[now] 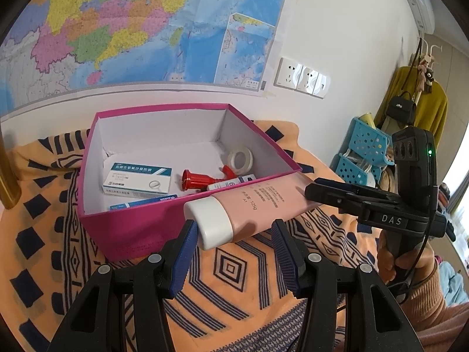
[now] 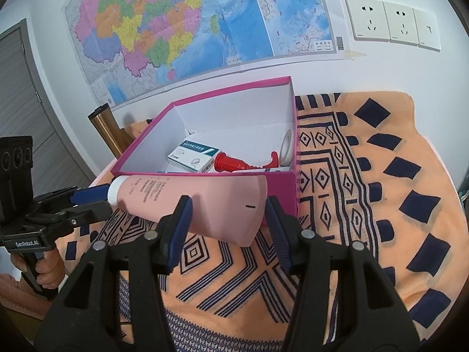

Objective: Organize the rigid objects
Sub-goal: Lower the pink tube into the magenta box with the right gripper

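Note:
A pink tube (image 1: 258,205) with a white cap (image 1: 212,223) is held level in front of the magenta box (image 1: 140,228). My left gripper (image 1: 234,234) has its jaws either side of the cap end, wide apart. My right gripper (image 2: 228,214) has its jaws either side of the flat tail end of the tube (image 2: 205,202); the tube fills the gap between the pads. The box (image 2: 281,182) holds a medicine carton (image 1: 136,180), a red plastic piece (image 1: 199,180), a tape roll (image 1: 240,158) and other small cartons.
The box stands on an orange patterned cloth (image 2: 366,205) against a wall with a map (image 1: 132,29) and sockets (image 2: 390,23). A brass post (image 2: 108,129) stands left of the box. Blue baskets (image 1: 363,152) and hung clothes are at the right.

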